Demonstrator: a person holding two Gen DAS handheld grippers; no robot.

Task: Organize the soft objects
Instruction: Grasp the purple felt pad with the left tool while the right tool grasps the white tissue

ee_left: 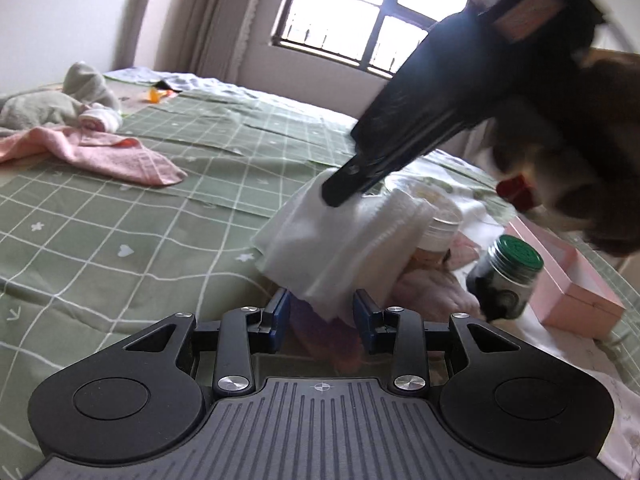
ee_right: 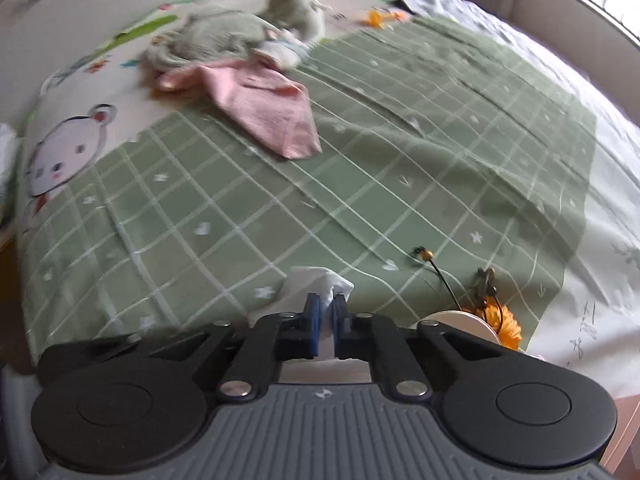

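The right gripper (ee_right: 328, 314) is clenched on a white cloth (ee_right: 316, 284), which bunches up between its 2 blue pads and spills out ahead toward 12 o'clock. From the left wrist view the same cloth (ee_left: 340, 248) hangs in folds from the black fingers of the right gripper (ee_left: 340, 196), which come in from 2 o'clock.

The left gripper (ee_left: 322, 320) stands half-spread just below the hanging cloth; whether its pads press on the pinkish fabric (ee_left: 340, 344) between them I cannot tell.

All this is over a bed with a green checked sheet (ee_left: 140, 220). At 10 o'clock in the left view lie a pink towel (ee_left: 108, 152), a grey-green plush toy (ee_left: 48, 104) and a small rolled white-and-pink item (ee_left: 102, 120), all touching.

At 3 o'clock sit 2 containers: a pink box (ee_left: 576, 292), open with its inside showing bare, and a dark jar (ee_left: 504, 280) with a green lid on, contents unclear. Just behind the cloth stands a pale jar (ee_left: 438, 236).
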